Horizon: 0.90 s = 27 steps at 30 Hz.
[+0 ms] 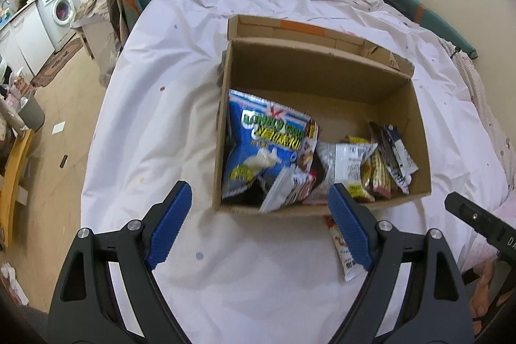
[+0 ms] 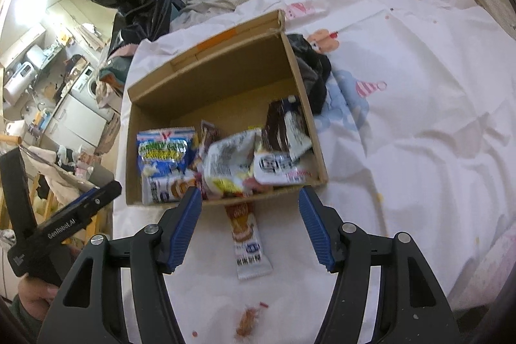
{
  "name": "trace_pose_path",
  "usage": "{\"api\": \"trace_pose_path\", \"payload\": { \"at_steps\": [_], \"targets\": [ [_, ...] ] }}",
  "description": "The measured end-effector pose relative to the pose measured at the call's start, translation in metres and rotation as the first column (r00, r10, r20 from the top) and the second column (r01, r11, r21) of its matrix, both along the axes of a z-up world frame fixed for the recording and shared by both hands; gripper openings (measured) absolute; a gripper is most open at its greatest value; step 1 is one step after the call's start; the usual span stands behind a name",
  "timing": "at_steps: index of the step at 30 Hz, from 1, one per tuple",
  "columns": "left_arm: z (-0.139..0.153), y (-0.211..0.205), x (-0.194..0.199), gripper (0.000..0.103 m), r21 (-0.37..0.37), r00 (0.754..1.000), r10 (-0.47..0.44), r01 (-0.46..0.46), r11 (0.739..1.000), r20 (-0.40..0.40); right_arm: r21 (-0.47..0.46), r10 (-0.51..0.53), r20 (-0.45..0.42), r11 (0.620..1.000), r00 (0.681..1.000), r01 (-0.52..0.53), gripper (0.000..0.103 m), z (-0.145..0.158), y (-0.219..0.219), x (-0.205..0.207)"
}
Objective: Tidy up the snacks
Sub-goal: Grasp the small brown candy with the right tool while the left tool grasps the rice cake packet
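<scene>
A cardboard box sits open on the white sheet of a bed, with snack packets heaped along its near side: a blue bag at 9 o'clock inside, a silver packet in the middle, and dark packets toward 3 o'clock. One long snack bar lies on the sheet just outside the box's near wall. The left tool hangs with its fingers wide apart and empty. The right tool also stands apart, straddling the bar without touching it.
</scene>
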<state>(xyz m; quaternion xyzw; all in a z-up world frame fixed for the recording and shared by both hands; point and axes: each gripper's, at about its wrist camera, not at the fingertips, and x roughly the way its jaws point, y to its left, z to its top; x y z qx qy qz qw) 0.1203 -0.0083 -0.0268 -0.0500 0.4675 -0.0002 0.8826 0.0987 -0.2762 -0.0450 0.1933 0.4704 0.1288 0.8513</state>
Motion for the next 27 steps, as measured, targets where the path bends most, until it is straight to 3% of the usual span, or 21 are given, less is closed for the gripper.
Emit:
{"api": "trace_pose_path", "payload": {
  "at_steps": [6,10,12,14,16,22,24,26,27],
  "targets": [
    [-0.009,-0.001,-0.01,0.084,-0.004,1.0,0.01,-0.01,1.0,-0.028,0.013,0.032,-0.102,0.999,0.994,-0.031,0.068,-0.023,-0.003,-0.013],
    [-0.011,-0.003,-0.012,0.084,-0.002,0.999,0.008,-0.008,1.0,-0.033,-0.003,0.092,-0.205,0.996,0.974,-0.095,0.07,-0.046,0.006,-0.018],
    [-0.012,-0.003,-0.012,0.084,0.003,0.999,0.008,-0.008,1.0,-0.035,-0.046,0.128,-0.297,0.988,0.946,-0.148,0.07,-0.066,0.016,-0.02],
    [-0.014,-0.003,-0.011,0.084,0.001,0.999,0.014,-0.014,1.0,-0.043,-0.021,0.194,-0.427,0.974,0.883,-0.224,0.07,-0.094,0.032,-0.023],
    [-0.015,-0.003,-0.011,0.084,-0.005,0.999,0.015,-0.016,1.0,-0.048,0.01,0.222,-0.488,0.968,0.844,-0.249,0.07,-0.111,0.045,-0.029],
    [-0.015,-0.003,-0.011,0.084,-0.006,0.999,0.013,-0.014,1.0,-0.048,-0.097,0.256,-0.467,0.937,0.847,-0.337,0.069,-0.114,0.079,-0.043],
    [-0.016,-0.002,-0.011,0.084,-0.01,0.998,0.015,-0.016,1.0,-0.053,-0.157,0.263,-0.462,0.916,0.847,-0.37,0.059,-0.112,0.088,-0.047],
    [-0.017,-0.003,-0.01,0.084,-0.013,0.998,0.014,-0.015,1.0,-0.061,-0.195,0.285,-0.455,0.892,0.844,-0.407,0.028,-0.112,0.096,-0.05],
    [-0.018,-0.003,-0.01,0.084,-0.013,0.998,0.013,-0.014,1.0,-0.063,-0.21,0.297,-0.449,0.882,0.843,-0.423,0.026,-0.113,0.098,-0.052]
  ]
}}
